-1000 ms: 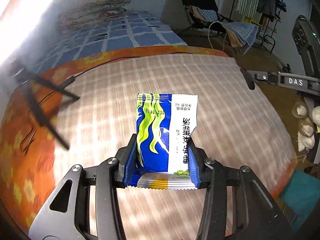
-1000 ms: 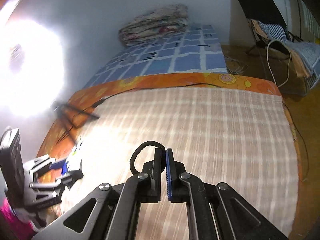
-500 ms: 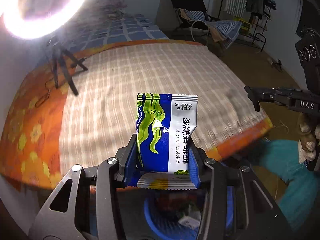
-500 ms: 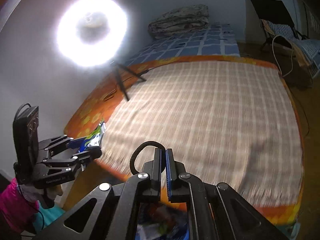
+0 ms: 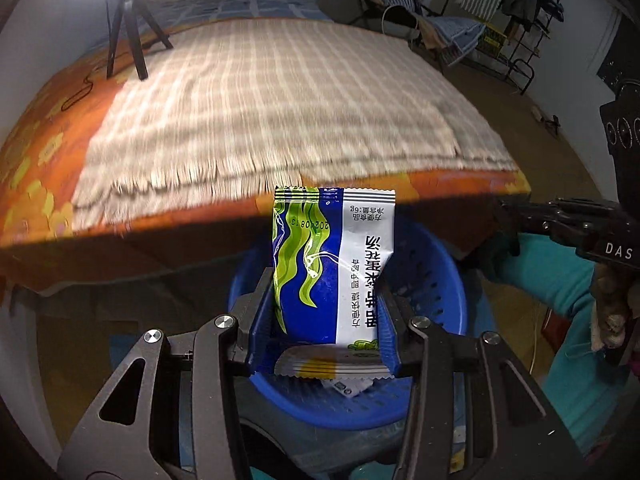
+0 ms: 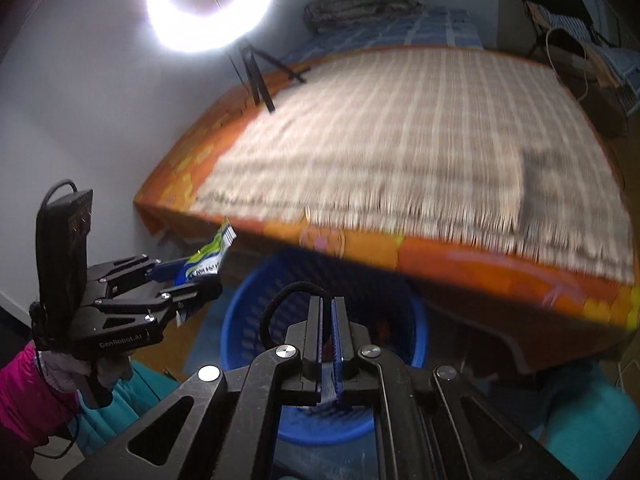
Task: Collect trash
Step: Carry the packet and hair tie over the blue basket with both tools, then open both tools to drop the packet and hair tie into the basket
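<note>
My left gripper (image 5: 324, 300) is shut on a blue, green and white snack packet (image 5: 332, 264), held upright above a blue perforated trash basket (image 5: 440, 280) on the floor by the bed. The packet also shows in the right wrist view (image 6: 208, 256), in the left gripper (image 6: 188, 284). My right gripper (image 6: 326, 312) is shut on a black hair tie (image 6: 276, 304) whose loop sticks out to the left, above the same basket (image 6: 248, 320). Some trash lies in the basket bottom.
A bed with a plaid blanket (image 5: 272, 92) over an orange flowered sheet (image 5: 36, 160) lies just beyond the basket. A ring light on a tripod (image 6: 208, 4) stands on the bed's far left. Chairs and a clothes rack (image 5: 516, 20) stand at the far right.
Both grippers have pulled back from over the bed and dropped down to the blue basket at the bed's edge. Each still holds its item.
</note>
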Tool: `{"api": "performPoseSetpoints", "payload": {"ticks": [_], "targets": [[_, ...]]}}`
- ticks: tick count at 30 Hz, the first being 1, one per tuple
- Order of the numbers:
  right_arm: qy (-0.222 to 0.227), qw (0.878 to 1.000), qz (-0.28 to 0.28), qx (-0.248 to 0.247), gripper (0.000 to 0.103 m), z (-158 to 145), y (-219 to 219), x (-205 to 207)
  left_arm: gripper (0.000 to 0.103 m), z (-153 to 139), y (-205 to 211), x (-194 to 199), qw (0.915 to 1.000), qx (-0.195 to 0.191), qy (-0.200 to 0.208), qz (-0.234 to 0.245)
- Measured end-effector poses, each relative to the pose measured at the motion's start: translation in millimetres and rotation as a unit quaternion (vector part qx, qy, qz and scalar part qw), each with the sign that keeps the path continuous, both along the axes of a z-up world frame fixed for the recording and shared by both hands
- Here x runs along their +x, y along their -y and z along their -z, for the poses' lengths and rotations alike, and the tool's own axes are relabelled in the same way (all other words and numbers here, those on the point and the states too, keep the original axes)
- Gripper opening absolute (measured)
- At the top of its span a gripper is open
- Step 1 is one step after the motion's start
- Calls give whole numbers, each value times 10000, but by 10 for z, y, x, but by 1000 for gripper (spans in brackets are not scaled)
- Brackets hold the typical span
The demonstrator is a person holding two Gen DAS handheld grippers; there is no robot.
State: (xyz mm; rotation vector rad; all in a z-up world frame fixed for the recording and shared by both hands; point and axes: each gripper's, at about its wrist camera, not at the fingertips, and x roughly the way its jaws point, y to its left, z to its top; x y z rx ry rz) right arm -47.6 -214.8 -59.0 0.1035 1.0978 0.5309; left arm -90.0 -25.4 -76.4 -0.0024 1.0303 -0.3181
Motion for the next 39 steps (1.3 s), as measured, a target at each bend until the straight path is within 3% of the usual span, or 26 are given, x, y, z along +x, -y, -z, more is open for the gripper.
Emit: {"api": "performPoseSetpoints", "payload": {"ticks": [11,19,32,34,37,39], "targets": [[-248,9987,-263,-362,2,437,-162,-276,45,384,105,-103,9994,248,-206,148],[-253,9977,-328,-534,2,570,-227,-304,46,594,193,-136,9982,388,-370,258],[-333,9972,-301,-600,8,658,-254,-257,48,665,210,-94,9975,509,-424,229],[-338,9973,-296,-587,14,669,-263,-258,50,678,218,-88,9974,531,-437,218],[-335,9971,-295,-610,24,684,-272,-252,61,676,206,-86,9976,517,-416,182],[-332,9971,-268,-633,29,694,-267,-241,62,667,201,-84,9978,507,-394,167]]}}
